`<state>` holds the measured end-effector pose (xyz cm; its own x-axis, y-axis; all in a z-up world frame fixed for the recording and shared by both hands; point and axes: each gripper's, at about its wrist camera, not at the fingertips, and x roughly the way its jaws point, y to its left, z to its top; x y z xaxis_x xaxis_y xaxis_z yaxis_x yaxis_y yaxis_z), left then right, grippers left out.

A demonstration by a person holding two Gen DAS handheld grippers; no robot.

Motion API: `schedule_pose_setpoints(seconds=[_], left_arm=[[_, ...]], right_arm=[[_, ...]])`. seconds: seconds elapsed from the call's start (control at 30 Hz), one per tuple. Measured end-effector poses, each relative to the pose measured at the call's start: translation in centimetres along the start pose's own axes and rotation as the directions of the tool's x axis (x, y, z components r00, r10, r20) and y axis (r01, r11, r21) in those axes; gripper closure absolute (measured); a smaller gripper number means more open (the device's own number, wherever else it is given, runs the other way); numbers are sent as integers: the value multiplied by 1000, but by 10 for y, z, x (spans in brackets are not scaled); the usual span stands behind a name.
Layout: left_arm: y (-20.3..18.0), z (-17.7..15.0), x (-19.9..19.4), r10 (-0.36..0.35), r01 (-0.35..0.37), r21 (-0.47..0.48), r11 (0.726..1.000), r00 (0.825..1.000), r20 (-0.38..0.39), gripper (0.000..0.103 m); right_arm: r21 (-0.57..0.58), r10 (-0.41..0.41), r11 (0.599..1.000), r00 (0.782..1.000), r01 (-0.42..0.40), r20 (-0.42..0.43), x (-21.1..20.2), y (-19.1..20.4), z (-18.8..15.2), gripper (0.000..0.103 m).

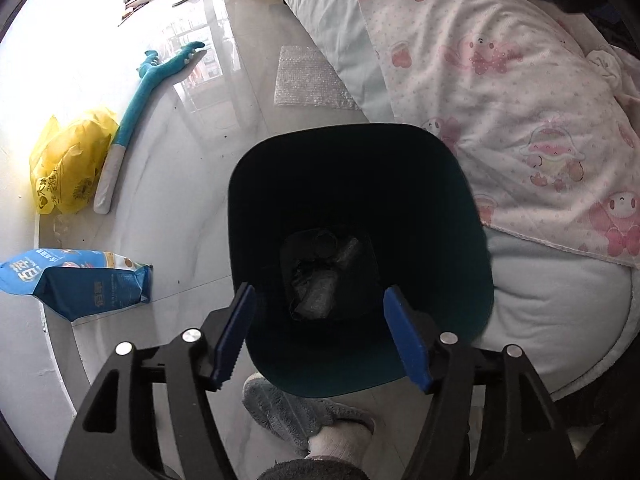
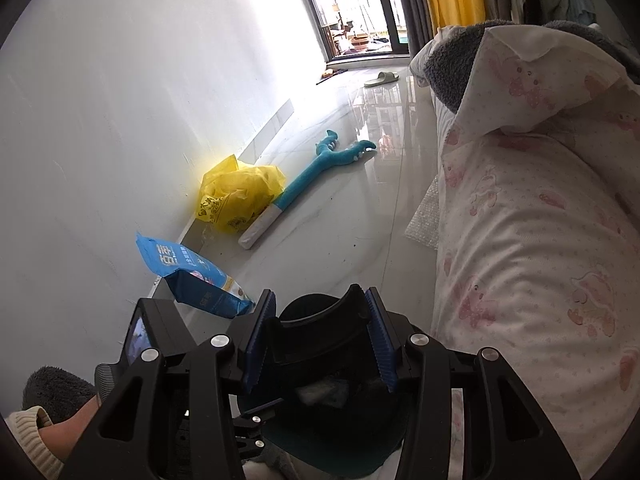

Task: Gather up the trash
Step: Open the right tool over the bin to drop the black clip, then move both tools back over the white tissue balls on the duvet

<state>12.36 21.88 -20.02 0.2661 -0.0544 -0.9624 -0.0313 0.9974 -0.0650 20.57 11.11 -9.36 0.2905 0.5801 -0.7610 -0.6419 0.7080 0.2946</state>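
Observation:
A dark teal trash bin (image 1: 460,208) stands on the floor beside the bed, with crumpled wrapping at its bottom (image 1: 320,280). My left gripper (image 1: 320,340) hovers open and empty above the bin's near rim. In the right wrist view my right gripper (image 2: 320,344) is open and empty above the bin (image 2: 320,452), with the left gripper's black body between its fingers. A blue snack bag (image 1: 80,284) (image 2: 196,280), a yellow plastic bag (image 1: 68,160) (image 2: 236,196) and a sheet of bubble wrap (image 1: 308,80) (image 2: 424,220) lie on the floor.
A teal plush toy (image 1: 136,108) (image 2: 308,176) lies by the yellow bag near the white wall (image 2: 120,100). The bed with a pink-patterned quilt (image 1: 500,100) (image 2: 540,240) fills the right. A grey slipper on a foot (image 1: 296,412) is below the bin. A slipper (image 2: 382,78) lies far off.

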Motion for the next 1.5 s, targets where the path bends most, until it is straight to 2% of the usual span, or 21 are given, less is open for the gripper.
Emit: schedule_pose_setpoints(seconds=[0.13,0.4,0.57,0.7,0.83,0.97,1.13,1.23,1.3,1.37,1.5], left_arm=[[11,-3,-12,33,-32,-16,999,998,45,19],[30,-7,-45,44,-36,-54,998,985,168,12],[38,-10,-72,63,-47,-69,997,963,263,10],[44,-10,-93,59,-30,-94,995,941,332,9],[42,-6,-119,63,-25,-96,995,905,422,8],[36,-3,-147,64,-19,-92,996,858,509,8],[25,5,-176,67,-24,-80,996,809,584,8],[16,7,-190,82,-48,-71,996,786,613,8],[11,9,-199,92,-61,-70,996,771,630,8],[8,10,-205,91,-64,-66,996,757,647,8],[3,11,-211,92,-67,-62,996,740,666,8]], right_arm=[[7,-10,1000,999,10,-43,18,3,-4,56],[6,-30,999,991,31,-130,53,8,-15,56],[9,-61,998,981,64,-184,76,6,-24,56],[-14,-89,996,963,88,-254,98,8,-37,56],[-49,-121,993,943,111,-310,116,10,-51,56],[-70,-137,990,931,120,-338,126,12,-59,56],[-100,-166,985,913,138,-373,134,11,-71,56],[-111,-175,983,906,143,-385,133,11,-74,46],[-133,-197,979,906,158,-374,129,13,-74,37],[-138,-199,977,914,160,-352,122,13,-72,33],[-128,-182,980,935,149,-304,106,11,-65,30]])
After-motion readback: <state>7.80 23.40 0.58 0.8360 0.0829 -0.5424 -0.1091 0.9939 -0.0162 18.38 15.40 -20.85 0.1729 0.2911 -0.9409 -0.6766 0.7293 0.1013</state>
